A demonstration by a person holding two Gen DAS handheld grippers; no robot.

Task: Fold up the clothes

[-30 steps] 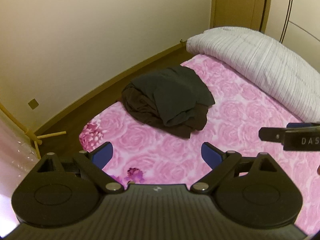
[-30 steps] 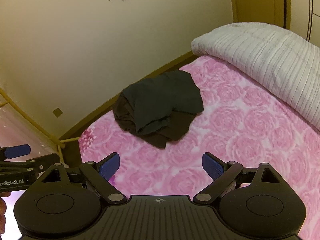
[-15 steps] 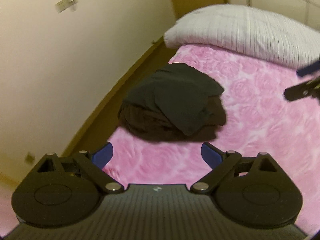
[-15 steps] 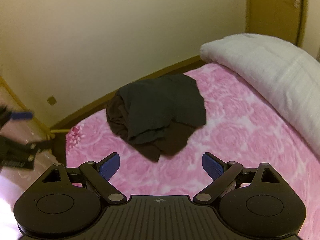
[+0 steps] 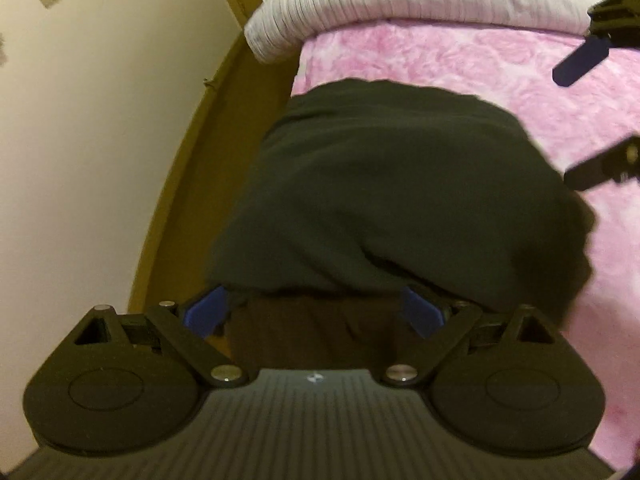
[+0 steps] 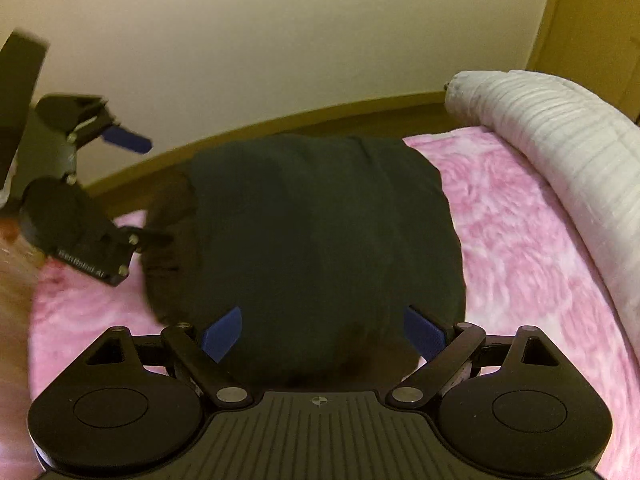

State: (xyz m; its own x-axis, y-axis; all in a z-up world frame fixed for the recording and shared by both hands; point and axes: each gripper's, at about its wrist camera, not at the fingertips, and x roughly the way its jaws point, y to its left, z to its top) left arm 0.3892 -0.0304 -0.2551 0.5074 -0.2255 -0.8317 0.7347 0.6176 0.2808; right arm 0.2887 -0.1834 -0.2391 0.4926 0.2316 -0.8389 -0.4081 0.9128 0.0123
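Black clothes (image 5: 384, 184) — pink rose-print bedspread (image 5: 460, 56) — white ribbed duvet (image 6: 560, 136).

Ahead of me the dark clothes pile (image 6: 320, 232) fills the gap between both spread jaw pairs, with bare pink bedspread (image 6: 520, 248) free to its right, the rolled white duvet (image 6: 560, 136) walling that side, and the wall (image 5: 80, 140) close left.

The heap of clothes (image 6: 320, 232) lies on the bed (image 6: 520, 248) near its left edge; the rolled quilt (image 6: 560, 140) lies across the far right, the wall (image 6: 280, 40) behind.
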